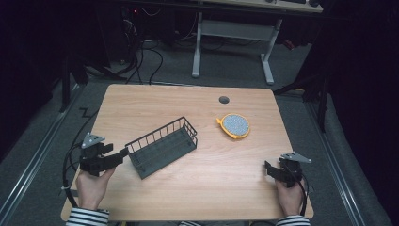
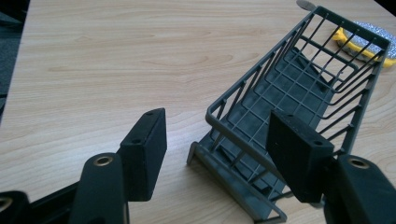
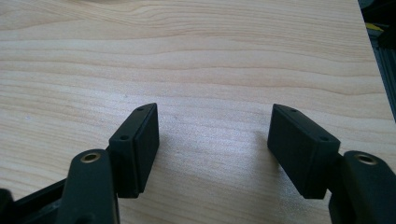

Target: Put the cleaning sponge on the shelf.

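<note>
A dark grey wire basket (image 1: 162,146), rectangular with a slatted floor and thin barred walls, sat askew near the middle of a pale wood-grain desk (image 1: 188,101). The left gripper (image 1: 123,154), blocky and black, hovered at the basket's near short end. In the left gripper view its fingers (image 2: 144,149) stood apart around the basket's (image 2: 289,93) corner: one flat matte pad lay outside the rim over bare desk, the other hung in front of the basket's floor, and neither pressed on the wire. The fingers were released and gripped nothing.

To the basket's right, well apart from it, lay a round scouring pad (image 1: 235,125) with a speckled silvery face and a yellow rim. Beyond it a small round cable hole (image 1: 224,99) pierced the desktop.

The right gripper (image 1: 267,168) rested near the desk's front right corner, held by a hand in a striped sleeve (image 1: 293,221). In the right gripper view its two squared rubbery fingers (image 3: 137,144) were spread wide over smooth bare wood, released, with nothing between them.
</note>
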Tool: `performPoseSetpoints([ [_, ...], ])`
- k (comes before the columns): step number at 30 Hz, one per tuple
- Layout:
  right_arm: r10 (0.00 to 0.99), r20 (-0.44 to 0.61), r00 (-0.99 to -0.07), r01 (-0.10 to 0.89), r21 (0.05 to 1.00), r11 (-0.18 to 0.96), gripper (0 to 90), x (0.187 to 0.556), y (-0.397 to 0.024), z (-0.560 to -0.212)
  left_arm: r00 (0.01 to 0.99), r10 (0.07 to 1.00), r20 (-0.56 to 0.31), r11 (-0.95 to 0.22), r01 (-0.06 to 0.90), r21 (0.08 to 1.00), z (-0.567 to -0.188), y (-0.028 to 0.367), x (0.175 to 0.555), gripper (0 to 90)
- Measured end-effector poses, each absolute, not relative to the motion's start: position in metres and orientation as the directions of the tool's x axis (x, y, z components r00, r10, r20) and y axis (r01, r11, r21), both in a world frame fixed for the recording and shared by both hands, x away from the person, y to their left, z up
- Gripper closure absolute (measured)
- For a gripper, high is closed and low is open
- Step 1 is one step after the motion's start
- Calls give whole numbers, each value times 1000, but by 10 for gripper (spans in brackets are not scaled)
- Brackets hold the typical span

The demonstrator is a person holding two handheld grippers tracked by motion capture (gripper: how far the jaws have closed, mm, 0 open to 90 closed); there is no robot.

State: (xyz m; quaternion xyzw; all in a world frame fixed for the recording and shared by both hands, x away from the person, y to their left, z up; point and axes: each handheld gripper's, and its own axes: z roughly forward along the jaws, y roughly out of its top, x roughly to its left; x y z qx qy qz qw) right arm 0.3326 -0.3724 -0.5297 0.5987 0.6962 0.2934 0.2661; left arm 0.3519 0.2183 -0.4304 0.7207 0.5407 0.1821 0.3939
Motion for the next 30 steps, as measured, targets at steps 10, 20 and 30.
performPoseSetpoints([
  [10, 989, -23, -145, 678, 726, 116, 340, 333, -373, -530, 352, 925, -140, -140, 661, 737, -437, 209, 370, 434],
  [20, 989, -22, -146, 676, 728, 116, 340, 333, -373, -530, 366, 922, -127, -167, 672, 722, -443, 208, 381, 496],
  [30, 989, -22, -147, 676, 728, 117, 340, 333, -373, -530, 382, 915, -129, -183, 680, 710, -447, 203, 386, 595],
])
